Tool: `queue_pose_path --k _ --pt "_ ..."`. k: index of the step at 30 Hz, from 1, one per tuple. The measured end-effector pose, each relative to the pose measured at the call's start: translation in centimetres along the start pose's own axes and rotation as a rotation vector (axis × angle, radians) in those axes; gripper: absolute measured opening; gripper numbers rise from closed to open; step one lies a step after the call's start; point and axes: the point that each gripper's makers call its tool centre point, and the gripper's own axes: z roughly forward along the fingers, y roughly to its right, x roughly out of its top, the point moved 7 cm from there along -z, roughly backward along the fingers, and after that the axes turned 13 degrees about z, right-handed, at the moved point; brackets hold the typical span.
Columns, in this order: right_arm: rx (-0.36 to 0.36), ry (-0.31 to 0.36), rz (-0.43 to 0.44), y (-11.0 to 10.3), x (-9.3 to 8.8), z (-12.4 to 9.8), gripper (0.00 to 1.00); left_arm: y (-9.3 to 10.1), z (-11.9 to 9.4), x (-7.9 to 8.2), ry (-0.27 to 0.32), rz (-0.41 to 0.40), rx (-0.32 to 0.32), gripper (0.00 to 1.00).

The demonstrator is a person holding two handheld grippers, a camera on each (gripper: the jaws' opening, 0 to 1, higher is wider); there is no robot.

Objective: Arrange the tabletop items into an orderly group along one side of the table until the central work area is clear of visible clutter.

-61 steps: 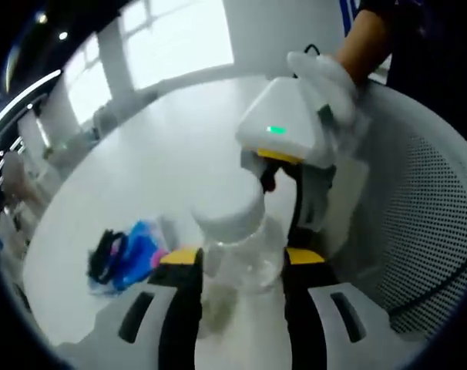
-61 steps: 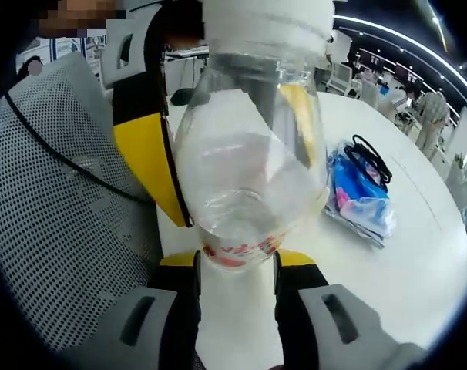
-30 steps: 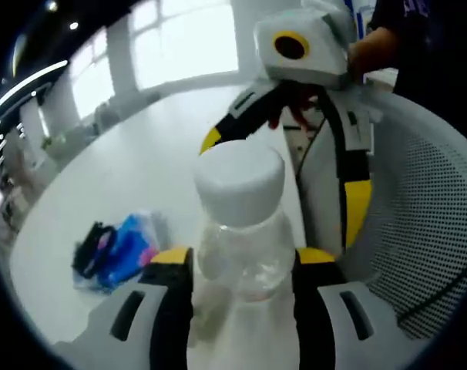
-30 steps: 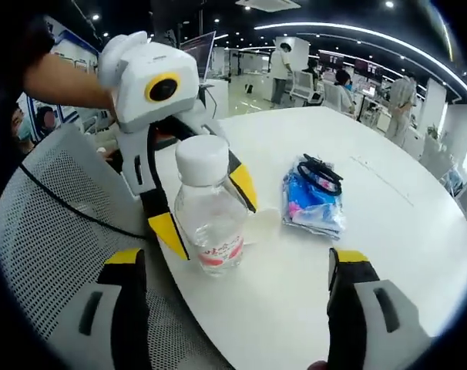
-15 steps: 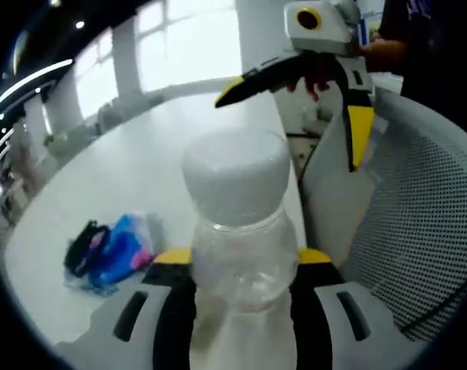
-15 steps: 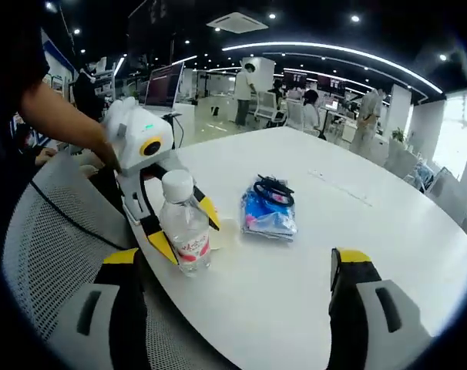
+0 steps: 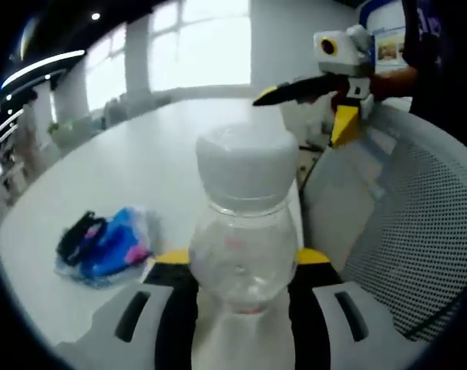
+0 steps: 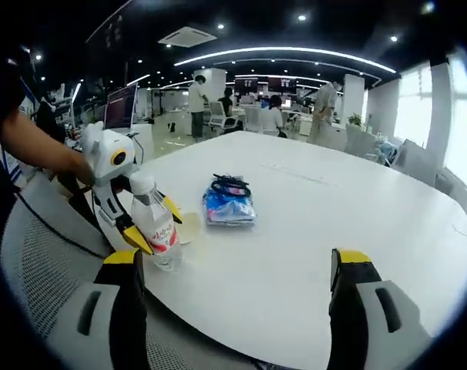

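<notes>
The left gripper (image 7: 241, 270) was closed on the clear plastic bottle with a white cap (image 7: 245, 223), which stood near the edge of the round white table (image 8: 334, 216), close to the white mesh chair back (image 7: 418, 247). The right gripper (image 8: 237, 297) had its jaws wide apart and held nothing (it hung well away from the bottle). I judged that the bottle was being placed at this side; the next move would need a grasp on the blue plastic pouch with black cord (image 8: 227, 202), lying further toward the middle.
</notes>
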Motion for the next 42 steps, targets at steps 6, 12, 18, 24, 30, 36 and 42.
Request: queue_pose_path --k 6,12,18,24,30,36,42 --pt "-0.013 0.007 -0.054 0.2 0.0 0.1 1.0 0.0 0.0 -0.1 0.007 -0.024 0.021 0.41" --pt "-0.024 0.005 -0.071 0.3 -0.1 0.1 1.0 -0.2 0.0 0.0 0.013 -0.057 0.042 0.39" --pt "-0.007 -0.018 -0.05 0.2 -0.4 0.3 1.0 -0.1 0.0 0.2 0.006 -0.061 0.021 0.38" --pt "-0.02 -0.034 -0.03 0.4 -0.6 0.3 1.0 0.1 -0.3 0.5 0.014 -0.073 0.009 0.38" --pt "-0.016 -0.028 -0.044 0.4 -0.6 0.3 1.0 0.2 -0.7 1.4 0.034 -0.073 0.007 0.38" --pt "-0.019 -0.051 -0.035 0.4 -0.8 0.3 1.0 -0.3 -1.3 2.0 0.048 -0.07 0.009 0.38" --pt "-0.024 -0.051 -0.047 0.5 -0.9 0.3 1.0 -0.6 -1.9 2.6 0.056 -0.084 0.006 0.39"
